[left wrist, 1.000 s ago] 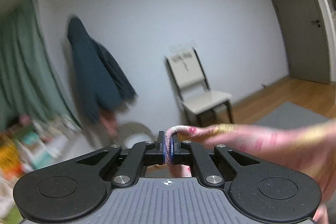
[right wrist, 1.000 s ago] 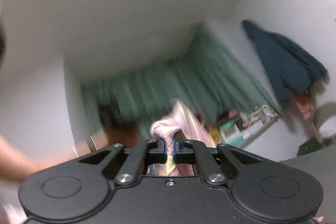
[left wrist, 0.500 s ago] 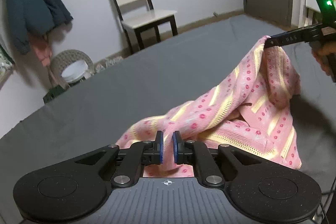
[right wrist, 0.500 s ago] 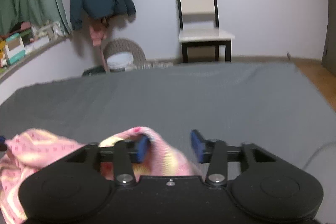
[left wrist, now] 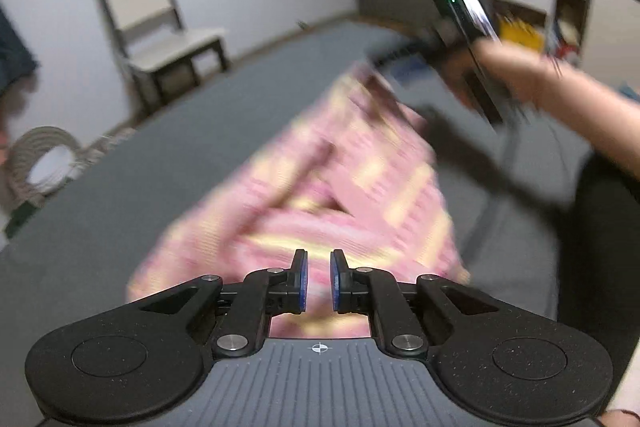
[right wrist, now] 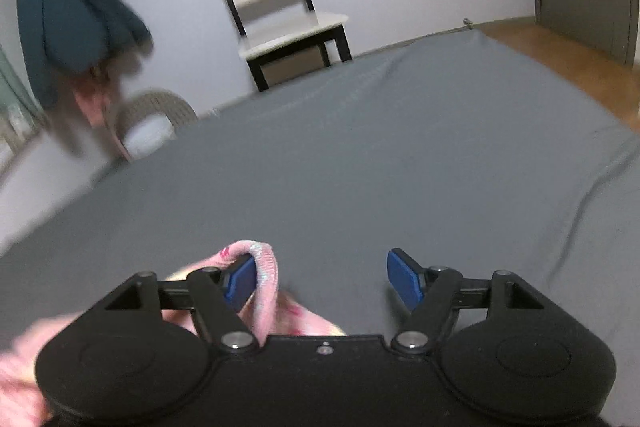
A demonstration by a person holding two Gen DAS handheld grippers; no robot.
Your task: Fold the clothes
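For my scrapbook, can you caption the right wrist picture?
Opening right gripper letting go of the pink garment above a grey bed sheet.

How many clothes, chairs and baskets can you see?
Clothes: 2, the pink garment and the dark blue jacket
Chairs: 1, the chair
Baskets: 1, the wicker basket
Total: 4

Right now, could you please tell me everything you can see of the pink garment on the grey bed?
The pink garment looks like a soft knit, pink with pale yellow bands and small red marks, motion-blurred. It lies crumpled in a loose heap on the grey bed cover, not yet folded flat. One rolled edge drapes against one pad of the right hand-held gripper, whose jaws are opening. The left hand-held gripper sits just over its near edge, jaws slightly apart, not pinching it.
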